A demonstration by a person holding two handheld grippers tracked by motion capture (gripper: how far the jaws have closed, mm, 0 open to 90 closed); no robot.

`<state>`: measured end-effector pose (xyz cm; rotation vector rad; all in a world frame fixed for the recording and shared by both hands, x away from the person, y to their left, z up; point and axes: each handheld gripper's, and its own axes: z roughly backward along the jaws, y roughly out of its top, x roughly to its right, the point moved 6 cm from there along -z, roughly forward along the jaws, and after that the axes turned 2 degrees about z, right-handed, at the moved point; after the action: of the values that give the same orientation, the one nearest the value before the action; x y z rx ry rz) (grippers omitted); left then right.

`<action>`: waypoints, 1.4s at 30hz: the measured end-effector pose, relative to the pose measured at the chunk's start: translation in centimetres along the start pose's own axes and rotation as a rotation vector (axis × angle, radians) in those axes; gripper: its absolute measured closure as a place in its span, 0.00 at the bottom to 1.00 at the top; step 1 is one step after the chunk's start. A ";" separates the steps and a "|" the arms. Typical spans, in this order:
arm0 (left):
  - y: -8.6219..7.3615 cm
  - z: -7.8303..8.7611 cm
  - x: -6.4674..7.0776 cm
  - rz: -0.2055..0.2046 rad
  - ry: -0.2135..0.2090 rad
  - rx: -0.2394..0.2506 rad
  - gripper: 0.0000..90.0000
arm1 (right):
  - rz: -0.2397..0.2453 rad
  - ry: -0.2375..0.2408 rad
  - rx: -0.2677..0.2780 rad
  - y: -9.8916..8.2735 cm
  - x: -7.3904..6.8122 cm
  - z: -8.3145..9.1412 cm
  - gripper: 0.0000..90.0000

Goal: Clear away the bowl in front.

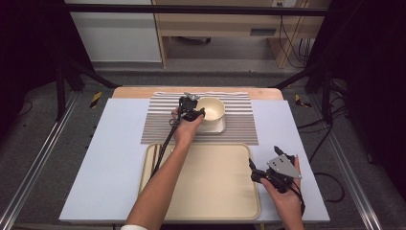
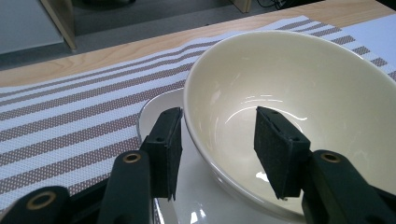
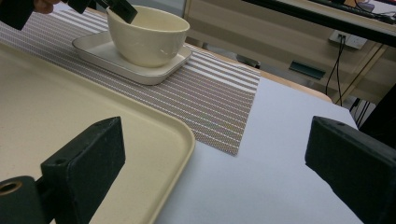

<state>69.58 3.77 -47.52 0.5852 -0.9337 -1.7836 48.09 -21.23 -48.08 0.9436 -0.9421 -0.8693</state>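
A cream bowl (image 1: 213,108) (image 2: 289,70) (image 3: 149,37) stands on a small white square plate (image 1: 215,128) (image 2: 154,109) (image 3: 116,63) on the striped placemat (image 1: 158,124) (image 2: 70,130) (image 3: 210,107). My left gripper (image 1: 197,112) (image 2: 217,140) straddles the bowl's near-left rim. One pad is inside the bowl, the other outside, and a gap shows on each side of the wall. My right gripper (image 1: 252,170) (image 3: 215,154) hovers open over the right edge of the beige tray (image 1: 201,201) (image 3: 70,107), with nothing between its jaws.
The tray lies at the front of a pale blue-grey table cover (image 1: 105,158) (image 3: 261,177), just in front of the placemat. What look like thin sticks (image 1: 155,160) lie along the tray's left side. Wooden furniture and cables stand beyond the table's far edge.
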 end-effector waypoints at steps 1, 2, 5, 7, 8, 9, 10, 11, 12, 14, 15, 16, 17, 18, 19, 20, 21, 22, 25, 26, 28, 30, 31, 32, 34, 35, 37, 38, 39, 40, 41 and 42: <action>0.0 0.0 -0.1 0.002 -0.006 -0.002 0.57 | 0.001 0.000 -0.001 0.0 0.0 0.0 0.06; 0.0 -0.1 -0.1 0.009 -0.012 -0.002 0.58 | 0.005 -0.001 -0.002 0.0 0.0 0.0 0.06; -0.2 -0.4 -0.4 0.019 -0.026 -0.018 0.59 | 0.002 -0.003 -0.002 0.0 0.0 0.0 0.06; -0.3 -0.5 -0.4 0.020 -0.031 -0.019 0.61 | 0.003 -0.003 -0.003 -0.1 0.1 0.0 0.06; -0.3 -0.6 -0.5 0.019 -0.033 -0.021 0.61 | 0.003 -0.003 -0.004 -0.1 0.1 0.0 0.06; -0.3 -0.6 -0.5 0.018 -0.035 -0.024 0.62 | 0.002 -0.002 -0.004 -0.1 0.1 0.0 0.06; -0.3 -0.7 -0.5 0.017 -0.037 -0.026 0.64 | 0.003 -0.002 -0.005 -0.1 0.0 -0.1 0.06; -0.2 -0.8 -0.5 0.015 -0.037 -0.027 0.65 | 0.004 -0.003 -0.005 -0.1 0.0 -0.1 0.06; -0.2 -0.8 -0.5 0.014 -0.038 -0.032 0.66 | 0.004 -0.003 -0.005 -0.1 0.0 -0.1 0.06; -0.1 -0.9 -0.5 0.016 -0.037 -0.034 0.67 | 0.005 -0.003 -0.005 -0.1 0.0 -0.1 0.06; -0.1 -0.9 -0.5 0.016 -0.033 -0.036 0.67 | 0.004 -0.002 -0.006 -0.1 0.0 -0.1 0.06; 0.0 -1.0 -0.6 0.012 -0.028 -0.037 0.68 | 0.005 -0.002 -0.006 -0.1 0.0 -0.1 0.06; 0.0 -1.1 -0.6 0.015 -0.025 -0.038 0.69 | 0.007 -0.003 -0.005 -0.1 0.1 -0.1 0.06; 0.0 -1.1 -0.6 0.014 -0.023 -0.041 0.71 | 0.010 -0.006 -0.008 -0.1 0.0 -0.1 0.06; -0.1 -1.2 -0.6 0.011 -0.020 -0.043 0.71 | 0.011 -0.006 -0.008 -0.2 0.0 -0.1 0.06; -0.1 -1.2 -0.7 0.008 -0.015 -0.047 0.72 | 0.012 -0.005 -0.009 -0.2 0.0 -0.1 0.06; -0.1 -1.3 -0.7 0.012 -0.015 -0.049 0.73 | 0.012 -0.002 -0.010 -0.2 -0.1 -0.1 0.06; -0.1 -1.4 -0.6 0.017 -0.016 -0.050 0.73 | 0.011 0.000 -0.011 -0.2 -0.1 -0.1 0.06; -0.1 -1.5 -0.7 0.025 -0.011 -0.050 0.75 | 0.013 0.000 -0.011 -0.2 -0.1 -0.1 0.06; -0.1 -1.4 -0.7 0.033 -0.011 -0.051 0.76 | 0.012 -0.001 -0.012 -0.2 -0.1 -0.1 0.06; 0.0 -1.5 -0.8 0.041 -0.009 -0.048 0.79 | 0.011 -0.002 -0.013 -0.2 0.0 -0.1 0.06; 0.0 -1.5 -0.9 0.046 -0.001 -0.050 0.81 | 0.011 -0.001 -0.014 -0.2 0.0 -0.2 0.06; 0.0 -1.5 -1.0 0.052 0.005 -0.051 0.83 | 0.011 -0.001 -0.014 -0.2 0.0 -0.2 0.06; 0.1 -1.5 -1.0 0.057 0.005 -0.049 0.84 | 0.011 0.000 -0.014 -0.2 0.0 -0.2 0.06; 0.1 -1.6 -1.1 0.074 0.000 -0.044 0.87 | 0.010 0.000 -0.015 -0.3 0.0 -0.2 0.06; 0.1 -1.6 -1.2 0.080 0.001 -0.041 0.89 | 0.011 0.001 -0.016 -0.3 0.0 -0.2 0.06; 0.1 -1.6 -1.2 0.080 -0.008 -0.039 0.91 | 0.010 0.001 -0.015 -0.3 0.0 -0.2 0.06; 0.1 -1.6 -1.2 0.081 -0.009 -0.039 0.91 | 0.010 0.000 -0.015 -0.3 0.0 -0.2 0.06; 0.1 -1.5 -1.2 0.089 -0.014 -0.040 0.91 | 0.009 0.000 -0.015 -0.3 0.0 -0.2 0.06; 0.2 -1.5 -1.2 0.105 -0.021 -0.031 0.91 | 0.009 0.000 -0.016 -0.3 0.0 -0.2 0.06; 0.3 -1.4 -1.1 0.113 -0.027 -0.027 0.91 | 0.010 0.001 -0.017 -0.3 0.0 -0.2 0.06; 0.3 -1.4 -1.1 0.110 -0.026 -0.023 0.91 | 0.010 0.001 -0.017 -0.3 0.0 -0.2 0.06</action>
<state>71.21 4.25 -48.10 0.4880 -0.9445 -1.7052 48.24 -21.28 -48.42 0.9243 -0.9369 -0.8669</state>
